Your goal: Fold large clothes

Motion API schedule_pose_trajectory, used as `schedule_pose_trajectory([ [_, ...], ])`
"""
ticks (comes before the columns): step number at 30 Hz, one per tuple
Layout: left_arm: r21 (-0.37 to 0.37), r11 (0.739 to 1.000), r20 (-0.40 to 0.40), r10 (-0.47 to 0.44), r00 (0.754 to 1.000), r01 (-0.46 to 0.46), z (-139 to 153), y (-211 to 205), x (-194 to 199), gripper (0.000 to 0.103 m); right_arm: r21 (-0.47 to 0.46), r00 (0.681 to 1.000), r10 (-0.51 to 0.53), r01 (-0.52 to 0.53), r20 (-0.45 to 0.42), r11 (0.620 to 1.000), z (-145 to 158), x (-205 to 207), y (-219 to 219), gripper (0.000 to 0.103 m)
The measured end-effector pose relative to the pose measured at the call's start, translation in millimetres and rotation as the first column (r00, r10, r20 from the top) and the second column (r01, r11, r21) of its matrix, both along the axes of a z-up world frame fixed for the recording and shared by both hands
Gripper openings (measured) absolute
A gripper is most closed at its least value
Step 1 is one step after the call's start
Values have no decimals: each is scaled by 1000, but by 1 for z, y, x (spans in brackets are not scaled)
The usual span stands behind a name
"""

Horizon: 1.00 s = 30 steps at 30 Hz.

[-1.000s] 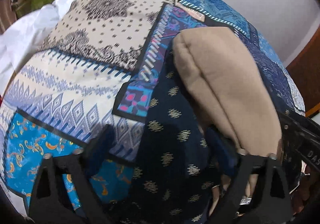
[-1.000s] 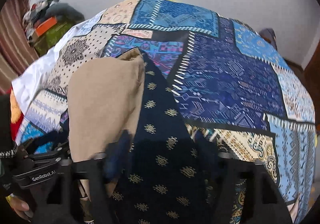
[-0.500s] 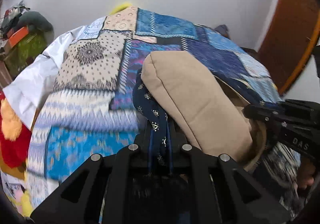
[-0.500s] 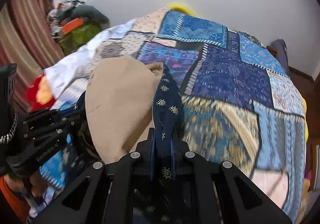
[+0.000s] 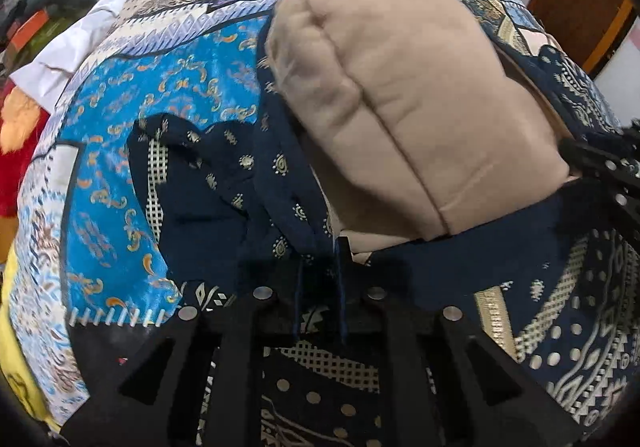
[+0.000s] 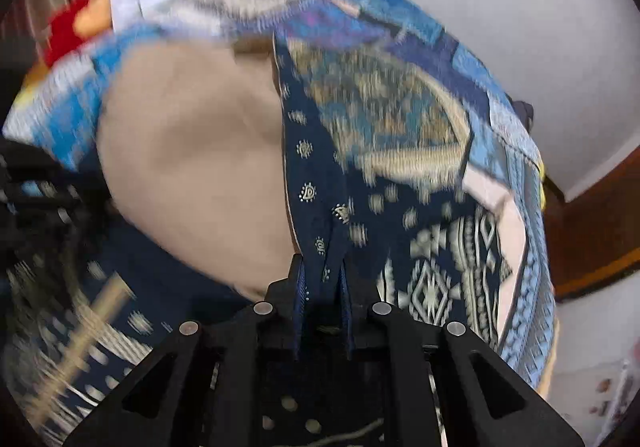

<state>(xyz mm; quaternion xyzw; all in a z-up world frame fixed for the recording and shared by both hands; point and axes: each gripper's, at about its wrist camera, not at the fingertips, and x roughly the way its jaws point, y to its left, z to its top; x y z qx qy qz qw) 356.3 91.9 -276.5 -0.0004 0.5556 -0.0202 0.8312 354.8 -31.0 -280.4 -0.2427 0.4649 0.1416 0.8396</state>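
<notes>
Both the left gripper [image 5: 319, 267] and the right gripper [image 6: 322, 279] are closed tight on the navy printed garment [image 5: 280, 175], its beige lining [image 5: 408, 95] folded over, above the patchwork bedspread [image 5: 132, 119].

The navy gold-motif garment with beige lining [image 5: 420, 107] is spread on the blue patchwork-quilt-covered bed [image 5: 132, 119]. A white sheet [image 5: 68, 55] lies at the bed's far left, with a red plush item [image 5: 16, 151] beside it.
</notes>
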Motion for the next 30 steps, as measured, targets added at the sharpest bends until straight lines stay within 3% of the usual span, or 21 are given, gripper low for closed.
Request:
schedule_pose_trajectory([
  [1, -13, 1000, 5, 16, 1000, -16, 0, 2, -2, 14, 8, 1000, -3, 3, 6, 1000, 1, -2, -4, 12],
  [3, -30, 999, 8, 35, 999, -34, -1, 5, -4, 15, 11, 1000, -21, 21, 9, 1000, 5, -2, -8, 28],
  [5, -32, 999, 6, 38, 999, -38, -2, 8, -7, 19, -28, 996, -75, 77, 49, 997, 9, -1, -17, 90],
  [6, -34, 999, 4, 42, 999, -42, -3, 10, -8, 21, -41, 991, -98, 102, 87, 994, 11, -1, -23, 96],
  [7, -37, 998, 1, 49, 999, -49, -2, 11, -10, 26, -27, 989, -106, 109, 100, 994, 12, -2, -31, 97],
  [8, -35, 998, 0, 56, 998, -56, 0, 14, -12, 31, 0, 991, -111, 111, 69, 994, 14, 0, -38, 97],
  [10, -19, 997, 5, 71, 997, -71, 6, 21, -19, 53, 76, 993, -119, 119, -7, 990, 19, 4, -49, 97],
  [11, -27, 997, 2, 67, 998, -67, 8, 23, -22, 56, 97, 993, -120, 121, -18, 988, 22, 3, -53, 97],
  [14, -54, 997, -7, 59, 998, -59, 22, 36, -30, 58, 161, 995, -98, 101, -30, 982, 37, -1, -55, 97],
  [19, -42, 995, 74, 96, 993, -93, 59, 62, -28, 70, 218, 999, -41, 40, 1, 975, 64, 0, -40, 97],
  [24, -61, 989, 121, 141, 983, -134, 86, 79, 13, 71, 313, 999, -49, 50, -12, 949, 79, 28, -26, 97],
  [30, -96, 986, 102, 145, 984, -136, 75, 70, 75, 73, 384, 990, -80, 119, -114, 916, 71, 79, -11, 97],
])
